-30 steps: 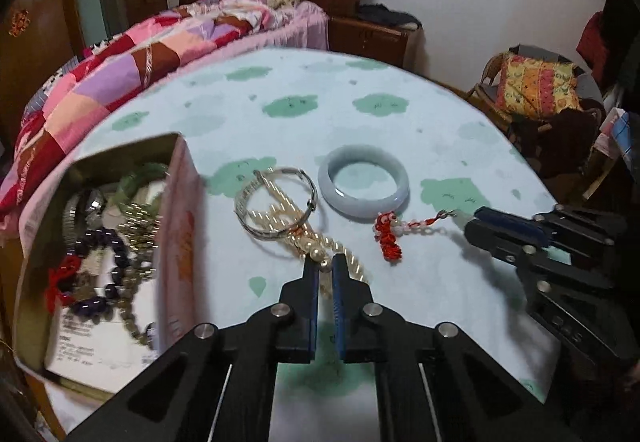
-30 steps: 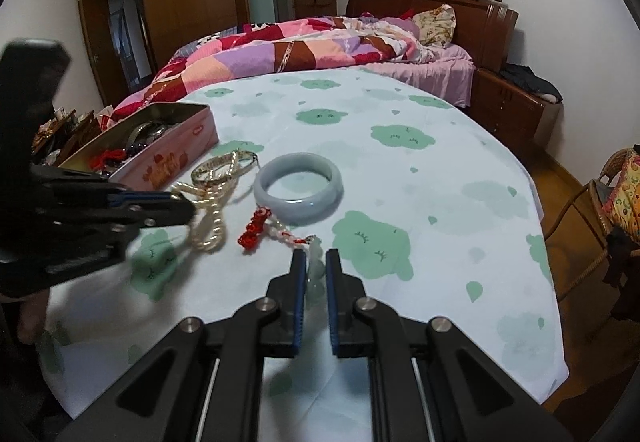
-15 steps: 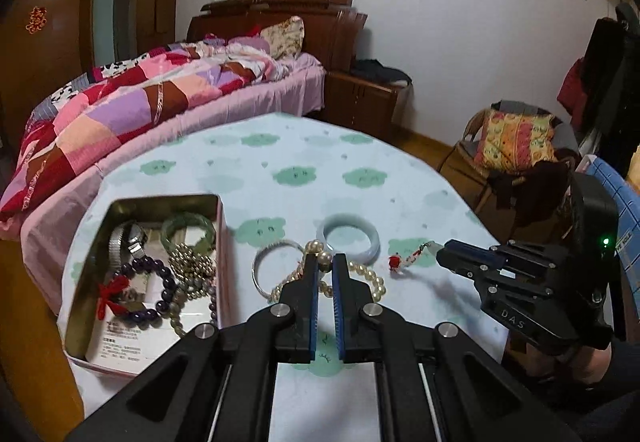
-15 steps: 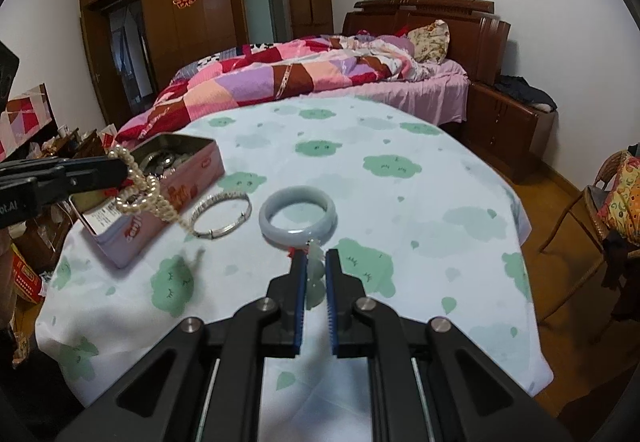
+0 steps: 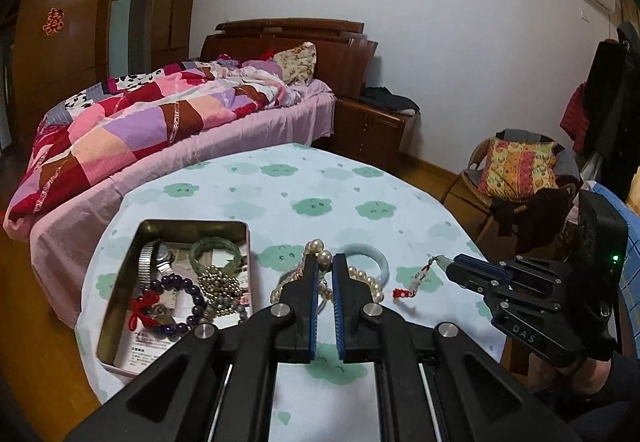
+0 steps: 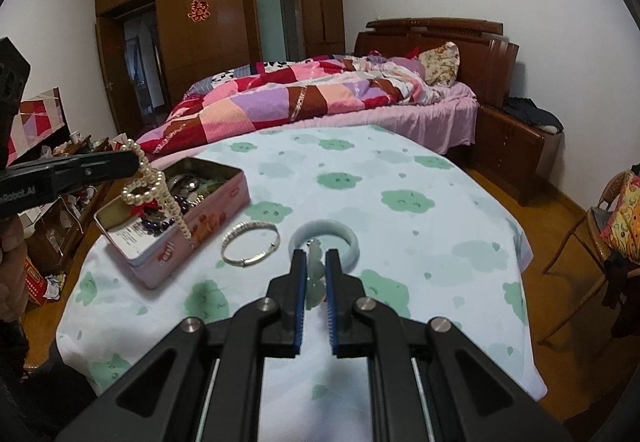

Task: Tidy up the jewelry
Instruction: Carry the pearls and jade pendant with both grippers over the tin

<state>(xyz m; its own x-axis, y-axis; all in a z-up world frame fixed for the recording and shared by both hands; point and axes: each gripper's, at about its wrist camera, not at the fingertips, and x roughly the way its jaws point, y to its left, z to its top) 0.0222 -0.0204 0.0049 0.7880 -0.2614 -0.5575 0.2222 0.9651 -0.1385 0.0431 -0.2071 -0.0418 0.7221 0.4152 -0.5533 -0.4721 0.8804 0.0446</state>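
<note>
My left gripper is shut on a pearl necklace, lifted high; in the right wrist view the pearl necklace dangles over the open pink tin. The tin holds a watch, beads and a green bangle. My right gripper is shut on a pale green pendant with a red tassel, held above the table. A pale jade bangle and a silver bracelet lie on the cloud-print tablecloth.
A bed with a patchwork quilt stands beyond the round table. A wicker chair with a cushion is at the right. A wooden nightstand sits by the bed. Cluttered shelves are left of the table.
Both grippers have risen well above the table. The left one has carried the pearl necklace up and leftward over the tin; the right one has lifted the pendant off the cloth.
</note>
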